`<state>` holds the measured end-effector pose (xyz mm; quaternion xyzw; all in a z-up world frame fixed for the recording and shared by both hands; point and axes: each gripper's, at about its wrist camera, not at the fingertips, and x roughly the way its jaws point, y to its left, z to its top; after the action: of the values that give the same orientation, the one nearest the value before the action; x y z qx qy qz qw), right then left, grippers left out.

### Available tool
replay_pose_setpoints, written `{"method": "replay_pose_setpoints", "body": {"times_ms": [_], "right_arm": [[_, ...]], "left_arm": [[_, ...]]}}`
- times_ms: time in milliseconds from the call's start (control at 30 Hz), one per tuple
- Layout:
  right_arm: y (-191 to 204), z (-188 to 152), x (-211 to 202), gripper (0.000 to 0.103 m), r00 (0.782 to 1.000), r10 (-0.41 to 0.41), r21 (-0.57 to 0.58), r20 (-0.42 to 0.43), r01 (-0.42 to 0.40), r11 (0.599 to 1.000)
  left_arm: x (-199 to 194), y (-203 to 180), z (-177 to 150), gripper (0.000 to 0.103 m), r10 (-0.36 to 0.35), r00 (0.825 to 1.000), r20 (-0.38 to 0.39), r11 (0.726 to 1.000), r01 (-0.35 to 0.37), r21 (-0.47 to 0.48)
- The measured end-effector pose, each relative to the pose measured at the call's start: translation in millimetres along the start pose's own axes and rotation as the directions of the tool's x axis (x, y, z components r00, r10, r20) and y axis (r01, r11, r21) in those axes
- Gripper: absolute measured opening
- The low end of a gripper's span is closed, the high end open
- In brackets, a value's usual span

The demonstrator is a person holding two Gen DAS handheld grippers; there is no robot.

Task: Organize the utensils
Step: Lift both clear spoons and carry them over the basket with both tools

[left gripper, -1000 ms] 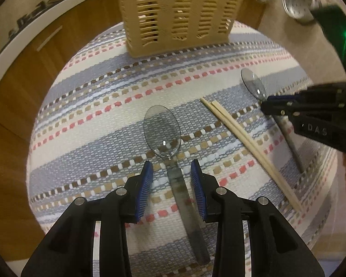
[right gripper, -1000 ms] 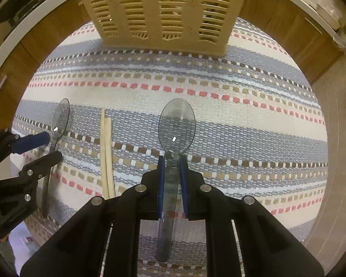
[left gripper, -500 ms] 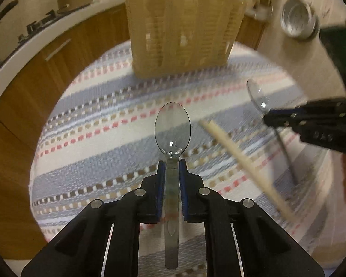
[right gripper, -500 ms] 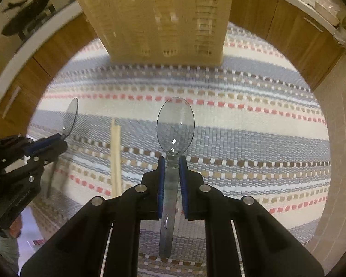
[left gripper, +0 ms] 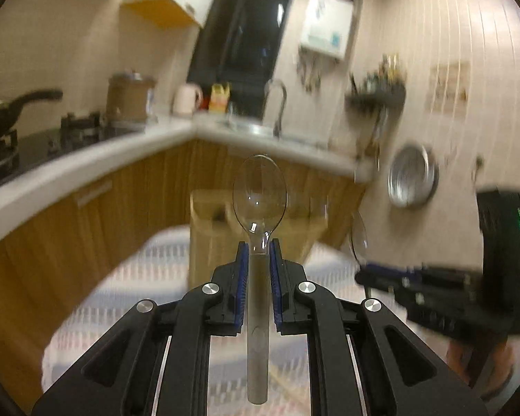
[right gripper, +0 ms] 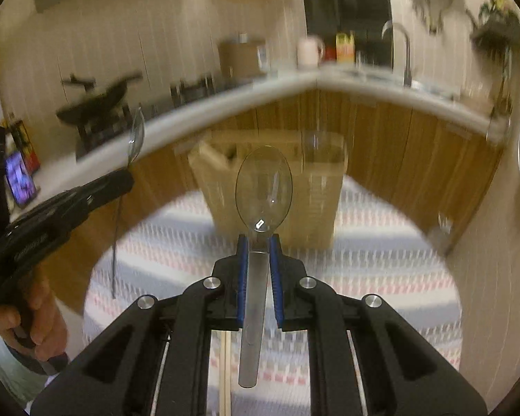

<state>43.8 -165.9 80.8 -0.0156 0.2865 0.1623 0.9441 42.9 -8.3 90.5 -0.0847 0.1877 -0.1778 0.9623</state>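
Lifting off the mat now: left gripper [left gripper: 259, 246] clamped on one clear spoon [left gripper: 259, 194], right gripper [right gripper: 258, 242] on another spoon [right gripper: 263, 187], both aimed at the caddy [right gripper: 270, 187].

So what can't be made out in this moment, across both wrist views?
- Utensil holder compartments: motion blur in both views, and each held clear spoon covers part of it.
- Chopsticks: only a sliver shows below the right gripper.
- Striped cloth pattern: smeared.
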Motion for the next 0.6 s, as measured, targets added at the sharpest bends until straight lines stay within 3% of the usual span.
{"method": "replay_pose_setpoints", "body": {"times_ms": [133,267,433,600], "right_arm": [[-0.5,28.4,-6.9,0.01,0.992,-0.019,0.004,0.128,0.018,1.0],[-10.4,58.0,-6.7,0.01,0.968,-0.052,0.032,0.246,0.045,0.998],[-22.9,88.0,3.2,0.01,0.926,-0.078,0.06,0.369,0.06,0.996],[-36.6,100.9,33.3,0.01,0.887,-0.12,0.102,0.446,0.083,0.991]], "left_arm": [[9.5,-1.0,31.8,0.01,-0.014,0.988,0.154,0.997,0.025,-0.07],[29.0,-5.7,47.4,0.01,0.0,0.978,0.208,0.991,0.028,-0.132],[53.4,-11.0,57.1,0.01,0.0,0.947,0.322,0.992,0.04,-0.118],[75.3,-11.7,55.4,0.01,0.038,0.924,0.379,0.996,-0.005,-0.088]]}}
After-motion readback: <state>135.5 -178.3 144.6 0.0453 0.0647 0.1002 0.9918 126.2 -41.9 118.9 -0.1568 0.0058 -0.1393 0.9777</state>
